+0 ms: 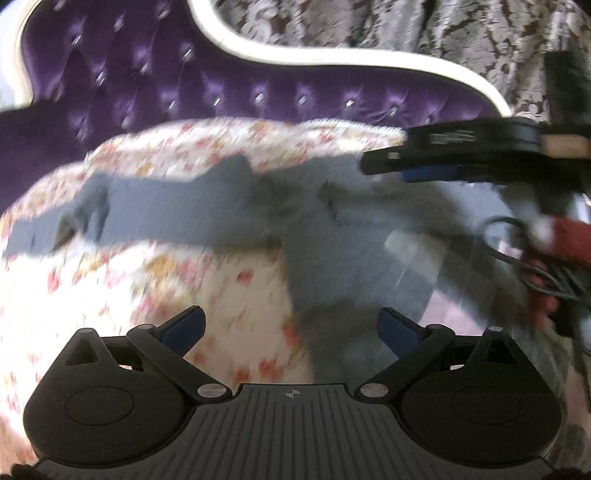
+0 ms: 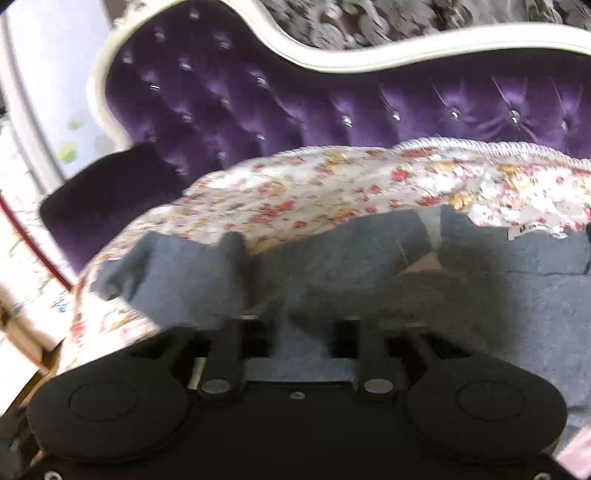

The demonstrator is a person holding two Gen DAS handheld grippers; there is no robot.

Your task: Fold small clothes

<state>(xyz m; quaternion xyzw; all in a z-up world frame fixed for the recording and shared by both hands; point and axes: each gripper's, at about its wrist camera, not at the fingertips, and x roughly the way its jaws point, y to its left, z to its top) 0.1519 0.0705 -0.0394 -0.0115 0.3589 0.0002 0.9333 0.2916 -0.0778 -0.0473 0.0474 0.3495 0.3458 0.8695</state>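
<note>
Your left tongs stand spread, pinching nothing. Your right tongs stand parted over the grey garment, which lies just ahead across the floral bedspread.

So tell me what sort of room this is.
Probably a bedroom or sitting room at home: a tufted purple headboard with a white frame, a floral bedspread with a grey garment on it, and patterned wallpaper.

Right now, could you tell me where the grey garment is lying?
The grey garment lies spread across the floral bedspread, in front of the purple tufted headboard, filling the centre and right of both wrist views.
</note>
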